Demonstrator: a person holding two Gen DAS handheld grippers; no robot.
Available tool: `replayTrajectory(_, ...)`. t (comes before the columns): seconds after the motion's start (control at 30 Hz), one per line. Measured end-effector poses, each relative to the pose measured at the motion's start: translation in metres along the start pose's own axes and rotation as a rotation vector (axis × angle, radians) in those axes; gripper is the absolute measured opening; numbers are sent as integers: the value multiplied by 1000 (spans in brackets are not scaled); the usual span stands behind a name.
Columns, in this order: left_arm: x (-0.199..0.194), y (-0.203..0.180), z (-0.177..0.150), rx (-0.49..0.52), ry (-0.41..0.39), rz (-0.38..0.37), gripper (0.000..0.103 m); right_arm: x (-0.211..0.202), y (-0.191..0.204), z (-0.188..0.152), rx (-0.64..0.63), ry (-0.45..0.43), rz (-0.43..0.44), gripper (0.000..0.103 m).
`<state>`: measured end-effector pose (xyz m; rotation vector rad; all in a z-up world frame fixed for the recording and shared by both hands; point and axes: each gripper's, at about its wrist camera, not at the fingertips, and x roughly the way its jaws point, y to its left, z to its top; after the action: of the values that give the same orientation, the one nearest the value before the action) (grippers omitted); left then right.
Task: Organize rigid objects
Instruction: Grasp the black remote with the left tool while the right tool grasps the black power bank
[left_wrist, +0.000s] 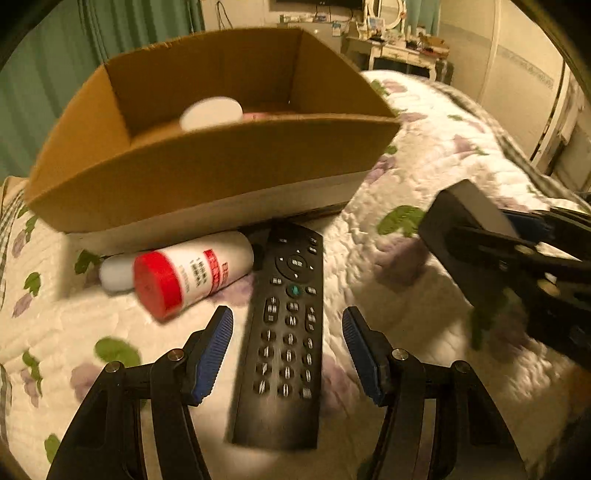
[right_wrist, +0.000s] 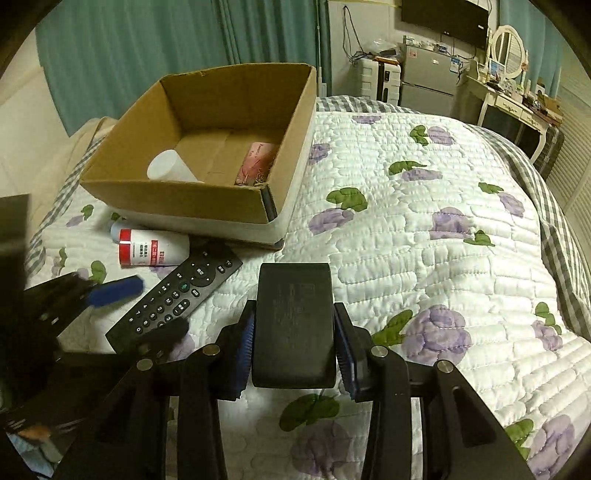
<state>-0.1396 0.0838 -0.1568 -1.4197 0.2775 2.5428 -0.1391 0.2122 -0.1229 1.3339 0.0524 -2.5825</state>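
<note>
A black remote control (left_wrist: 284, 328) lies on the quilted bed, between the open jaws of my left gripper (left_wrist: 287, 350), which hovers over its near half. A white bottle with a red cap (left_wrist: 192, 277) lies on its side left of the remote, against the cardboard box (left_wrist: 207, 162). The box holds a white cup (right_wrist: 168, 168) and a pink packet (right_wrist: 256, 162). My right gripper (right_wrist: 293, 328) is shut on a black rectangular device (right_wrist: 293, 325), held above the bed; it shows at the right of the left wrist view (left_wrist: 465, 229). The remote (right_wrist: 177, 295) and bottle (right_wrist: 151, 247) show at left.
The bed is covered by a white quilt with purple flowers (right_wrist: 424, 221). Teal curtains (right_wrist: 147, 48) hang behind the box. A fridge (right_wrist: 428, 77) and a white dressing table with a mirror (right_wrist: 509, 92) stand beyond the bed.
</note>
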Motion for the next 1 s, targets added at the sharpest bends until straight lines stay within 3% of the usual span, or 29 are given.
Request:
replayTrajectory(0.17,21,-7,5,36,28,47,62,8,-1,0,3,13,3,38)
replayTrajectory(0.2,21,-8,5,42,27,52,55,9,-2,0,4,15,2,38)
replayTrajectory(0.23,20,-8,5,45,25,63,40,9,-3,-1,3,16,1,38)
replayTrajectory(0.33,8,-4,0,29,18,36,40,9,-3,-1,2,15,3,38)
replayTrajectory(0.43,-12,0,-5,-7,-9,61,40,4,-1,-1,-5,4,4,38)
replayTrajectory(0.7,-100,15,-2,-82,-157,52,40,-39,15,13,-51,-76,29,38)
replayTrajectory(0.8,-124,22,12,-91,-206,59,40,-57,22,27,-70,-115,49,38)
replayTrajectory(1.0,-136,32,61,-105,-278,100,40,-91,38,74,-112,-225,61,38)
